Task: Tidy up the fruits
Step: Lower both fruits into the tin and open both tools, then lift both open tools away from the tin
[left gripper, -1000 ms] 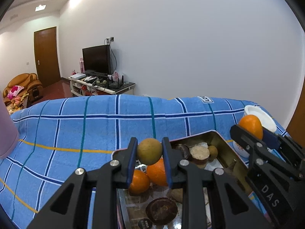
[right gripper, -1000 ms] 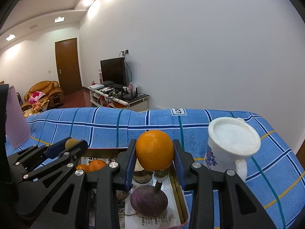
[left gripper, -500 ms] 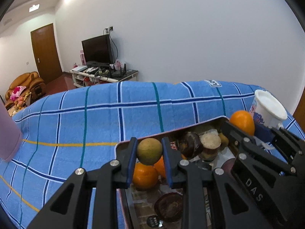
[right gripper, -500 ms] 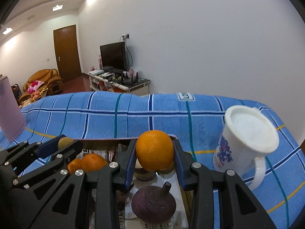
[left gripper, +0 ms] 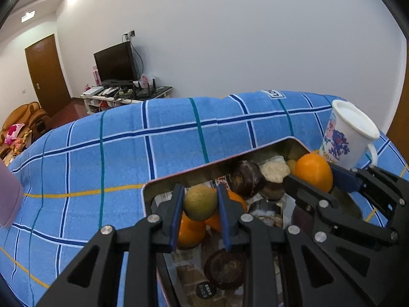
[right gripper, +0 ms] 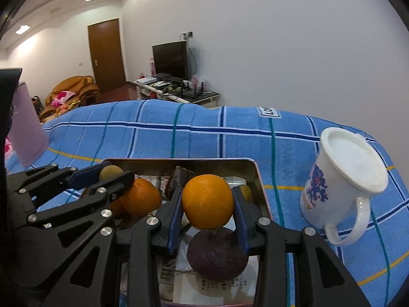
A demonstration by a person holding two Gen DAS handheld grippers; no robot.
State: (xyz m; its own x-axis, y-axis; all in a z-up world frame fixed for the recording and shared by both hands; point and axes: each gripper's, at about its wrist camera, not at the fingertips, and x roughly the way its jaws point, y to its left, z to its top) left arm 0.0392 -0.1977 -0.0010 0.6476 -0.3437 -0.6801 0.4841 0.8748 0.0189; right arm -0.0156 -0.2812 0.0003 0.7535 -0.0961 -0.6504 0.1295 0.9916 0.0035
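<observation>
A metal tray (left gripper: 204,168) (right gripper: 260,179) lies on the blue checked cloth and holds several fruits. My left gripper (left gripper: 200,202) is shut on a small greenish-brown fruit (left gripper: 200,201) just above the tray's left end, over two oranges (left gripper: 190,230). My right gripper (right gripper: 207,202) is shut on an orange (right gripper: 207,201) above the tray's right end, over a dark purple fruit (right gripper: 217,255). Each gripper also shows in the other view: the right one (left gripper: 313,172), the left one (right gripper: 110,174).
A white mug (right gripper: 342,179) (left gripper: 345,138) with a blue print stands on the cloth right of the tray. A pink container (right gripper: 25,125) stands at the far left. Beyond the cloth's far edge are a TV stand, a door and a sofa.
Both grippers have lowered and tilted down toward the tray with their fruits still held. The tray and mug now look closer and larger.
</observation>
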